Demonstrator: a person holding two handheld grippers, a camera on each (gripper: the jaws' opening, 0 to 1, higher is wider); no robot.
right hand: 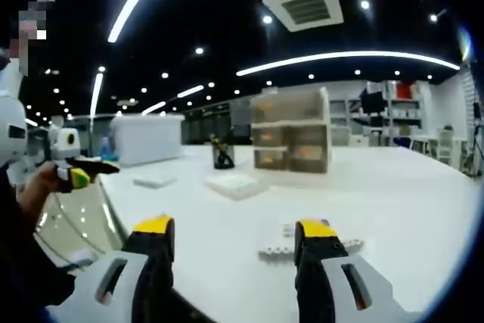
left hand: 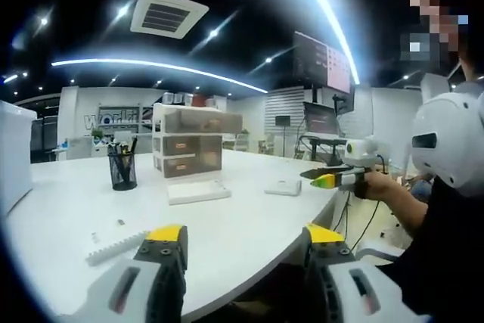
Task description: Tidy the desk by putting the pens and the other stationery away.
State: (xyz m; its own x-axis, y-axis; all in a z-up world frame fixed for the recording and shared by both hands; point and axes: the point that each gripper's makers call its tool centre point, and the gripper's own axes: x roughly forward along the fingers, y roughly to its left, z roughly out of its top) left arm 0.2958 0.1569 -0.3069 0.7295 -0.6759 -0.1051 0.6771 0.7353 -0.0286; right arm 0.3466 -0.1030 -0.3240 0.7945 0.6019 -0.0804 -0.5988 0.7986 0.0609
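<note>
Both grippers hang over the white bench [left hand: 227, 240], fingers apart and holding nothing.

One mesh pen cup [left hand: 122, 169] holds several pens; beside it stands one three-drawer organizer [left hand: 195, 141]. One ruler [left hand: 113, 247], one flat pad [left hand: 198, 191], one small eraser-like block [left hand: 283, 187] lie loose.

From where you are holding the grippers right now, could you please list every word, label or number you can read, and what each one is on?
"world": large letters on the far wall in the left gripper view; they run on behind the pen holder and drawer unit, so the rest is hidden.
Hanging monitor: coloured content, too blurred to read.
Drawer fronts: no readable labels.
</note>
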